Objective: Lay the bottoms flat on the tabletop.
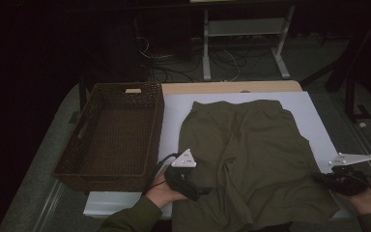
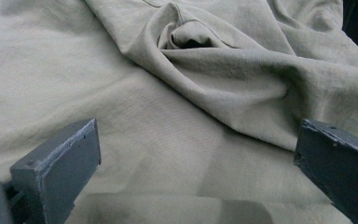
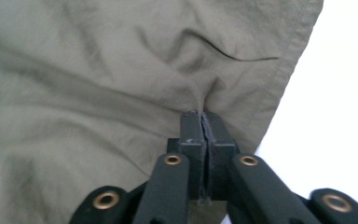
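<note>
Olive green shorts (image 1: 244,154) lie spread on the white table cover (image 1: 174,111), waistband at the far side. My left gripper (image 1: 200,191) rests at the shorts' near left leg; in the left gripper view its jaws stand wide apart over the cloth (image 2: 177,140), which lies loose between them. My right gripper (image 1: 319,178) is at the near right leg hem. In the right gripper view its jaws are shut (image 3: 204,122) on a pinch of the shorts' fabric (image 3: 121,84) close to the hem.
A dark woven basket (image 1: 111,135) with nothing in it stands on the table left of the shorts. Beyond the table, a white table frame (image 1: 244,43) and cables lie on the dark floor. The cover's right edge (image 1: 319,125) runs beside the right gripper.
</note>
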The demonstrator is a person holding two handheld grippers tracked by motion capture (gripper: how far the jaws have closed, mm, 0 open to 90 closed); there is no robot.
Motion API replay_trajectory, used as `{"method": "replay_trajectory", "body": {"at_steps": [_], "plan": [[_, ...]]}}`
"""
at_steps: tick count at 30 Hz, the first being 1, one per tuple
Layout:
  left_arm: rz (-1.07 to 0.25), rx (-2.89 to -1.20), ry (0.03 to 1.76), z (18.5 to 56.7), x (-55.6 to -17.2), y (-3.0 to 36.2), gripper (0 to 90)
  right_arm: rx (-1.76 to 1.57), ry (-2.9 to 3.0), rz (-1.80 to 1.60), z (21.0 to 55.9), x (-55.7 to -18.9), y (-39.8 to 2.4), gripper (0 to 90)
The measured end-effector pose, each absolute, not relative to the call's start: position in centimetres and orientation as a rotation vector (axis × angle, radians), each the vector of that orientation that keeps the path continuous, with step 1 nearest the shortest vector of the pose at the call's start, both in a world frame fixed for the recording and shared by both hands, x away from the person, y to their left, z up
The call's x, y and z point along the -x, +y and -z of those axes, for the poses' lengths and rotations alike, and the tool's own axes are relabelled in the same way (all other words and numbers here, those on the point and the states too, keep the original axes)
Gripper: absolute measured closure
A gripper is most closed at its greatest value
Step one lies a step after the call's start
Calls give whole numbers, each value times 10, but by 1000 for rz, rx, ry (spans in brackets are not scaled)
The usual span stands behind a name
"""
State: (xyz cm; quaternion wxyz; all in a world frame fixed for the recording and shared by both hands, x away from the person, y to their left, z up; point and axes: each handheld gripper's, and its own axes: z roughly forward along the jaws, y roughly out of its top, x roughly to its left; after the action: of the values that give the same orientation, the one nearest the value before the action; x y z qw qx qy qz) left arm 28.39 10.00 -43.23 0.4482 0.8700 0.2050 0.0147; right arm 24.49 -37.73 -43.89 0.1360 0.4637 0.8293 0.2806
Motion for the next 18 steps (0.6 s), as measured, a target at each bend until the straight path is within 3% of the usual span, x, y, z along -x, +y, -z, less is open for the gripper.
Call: {"method": "replay_trajectory", "body": {"at_steps": [10, 18], "plan": [[-34, -2152, 505, 432, -283, 99, 0, -1330, 2416, -827, 434, -214, -383, 879], [-34, -2150, 509, 432, -285, 100, 0, -1295, 2373, -936, 423, -231, -368, 624]]}}
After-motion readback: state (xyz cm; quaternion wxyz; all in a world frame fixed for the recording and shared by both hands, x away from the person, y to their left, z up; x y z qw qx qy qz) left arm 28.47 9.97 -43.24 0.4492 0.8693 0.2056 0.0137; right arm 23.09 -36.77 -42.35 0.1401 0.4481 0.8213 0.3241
